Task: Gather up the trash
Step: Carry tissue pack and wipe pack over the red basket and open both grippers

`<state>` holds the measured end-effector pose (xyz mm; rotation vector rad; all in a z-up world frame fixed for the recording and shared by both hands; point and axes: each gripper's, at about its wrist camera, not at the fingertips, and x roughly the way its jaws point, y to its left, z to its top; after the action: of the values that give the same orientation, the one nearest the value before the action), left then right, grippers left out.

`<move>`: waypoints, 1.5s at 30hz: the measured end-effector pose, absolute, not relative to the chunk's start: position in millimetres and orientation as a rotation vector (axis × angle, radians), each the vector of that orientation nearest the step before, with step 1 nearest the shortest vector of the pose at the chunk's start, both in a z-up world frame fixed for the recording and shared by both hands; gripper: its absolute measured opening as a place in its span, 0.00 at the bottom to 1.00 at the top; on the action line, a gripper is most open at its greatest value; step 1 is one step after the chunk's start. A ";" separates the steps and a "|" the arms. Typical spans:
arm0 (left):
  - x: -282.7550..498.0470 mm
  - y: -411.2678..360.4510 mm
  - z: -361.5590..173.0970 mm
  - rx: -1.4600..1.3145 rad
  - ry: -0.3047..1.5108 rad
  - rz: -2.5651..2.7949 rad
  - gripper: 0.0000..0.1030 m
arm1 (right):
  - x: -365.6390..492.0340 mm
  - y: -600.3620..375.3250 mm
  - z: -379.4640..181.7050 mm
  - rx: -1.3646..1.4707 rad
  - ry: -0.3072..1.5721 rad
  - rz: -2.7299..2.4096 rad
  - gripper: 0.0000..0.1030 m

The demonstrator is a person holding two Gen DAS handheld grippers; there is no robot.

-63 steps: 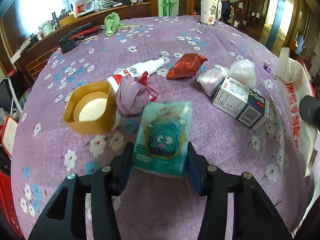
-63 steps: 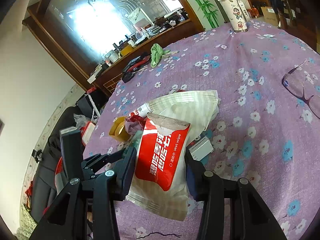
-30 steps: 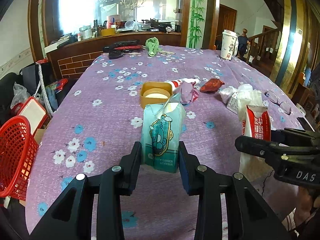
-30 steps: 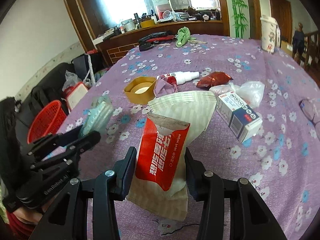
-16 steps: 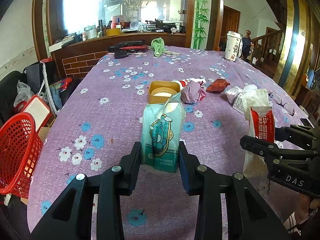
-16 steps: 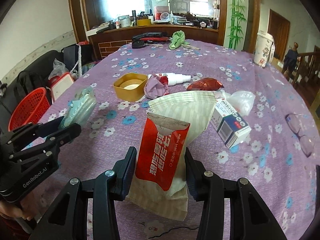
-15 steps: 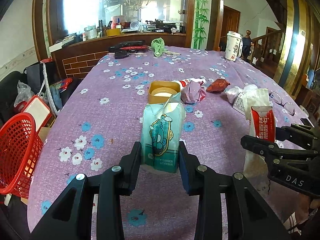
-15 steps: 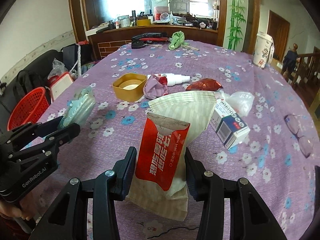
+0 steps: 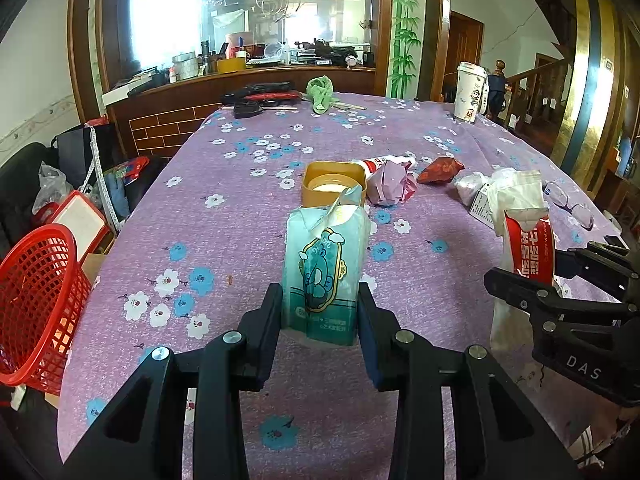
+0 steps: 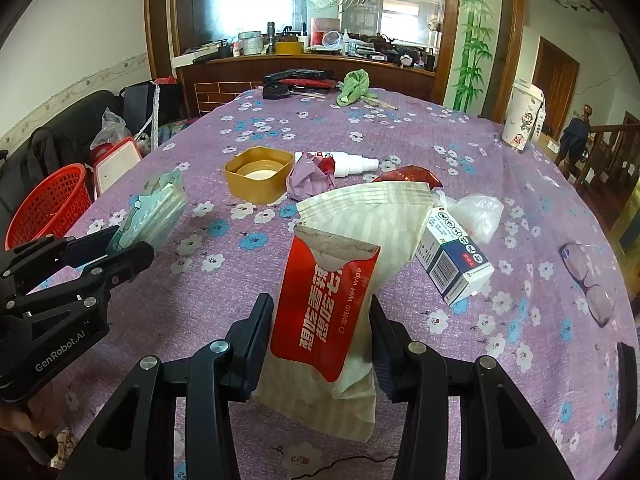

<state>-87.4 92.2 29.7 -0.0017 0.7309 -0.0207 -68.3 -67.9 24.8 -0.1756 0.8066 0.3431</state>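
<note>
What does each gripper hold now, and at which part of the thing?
The left gripper holds a teal tissue pack by its lower end. The right gripper holds a red-and-white wet wipe packet by its lower sides.

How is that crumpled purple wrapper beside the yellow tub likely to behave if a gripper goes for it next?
The crumpled purple wrapper looks like thin film balled up, so it is probably very light and would crush under the fingers. Its loose folds suggest that it may spring back or slip. It touches the white spray bottle, which lies on its side and might roll if nudged.

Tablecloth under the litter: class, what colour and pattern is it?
The tablecloth is purple with white and blue flowers, clearest in the right wrist view.
</note>
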 end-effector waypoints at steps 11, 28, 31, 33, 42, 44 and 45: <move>-89.3 92.9 30.1 -0.001 0.733 -0.019 0.34 | -70.4 -69.1 25.3 -0.180 0.801 0.340 0.47; -91.7 94.1 33.5 -0.002 0.728 -0.020 0.34 | -77.7 -62.9 30.0 -0.211 0.781 0.337 0.47; -93.3 96.5 36.5 -0.008 0.722 -0.015 0.34 | -79.0 -60.8 30.9 -0.213 0.780 0.344 0.47; -93.8 98.9 39.1 -0.013 0.717 -0.010 0.34 | -79.7 -59.9 32.4 -0.210 0.778 0.356 0.47; -105.2 127.5 55.8 -0.056 0.676 0.041 0.34 | -79.2 -39.7 43.8 -0.154 0.807 0.526 0.48; -109.0 140.1 62.1 -0.068 0.659 0.063 0.34 | -78.7 -29.0 49.0 -0.172 0.799 0.539 0.48; -111.9 147.8 66.0 -0.077 0.648 0.076 0.34 | -78.4 -22.4 51.9 -0.180 0.797 0.553 0.48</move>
<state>-111.9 147.8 66.0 -0.0768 0.6481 0.0764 -78.4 -22.4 51.9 -0.1805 0.7968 0.5529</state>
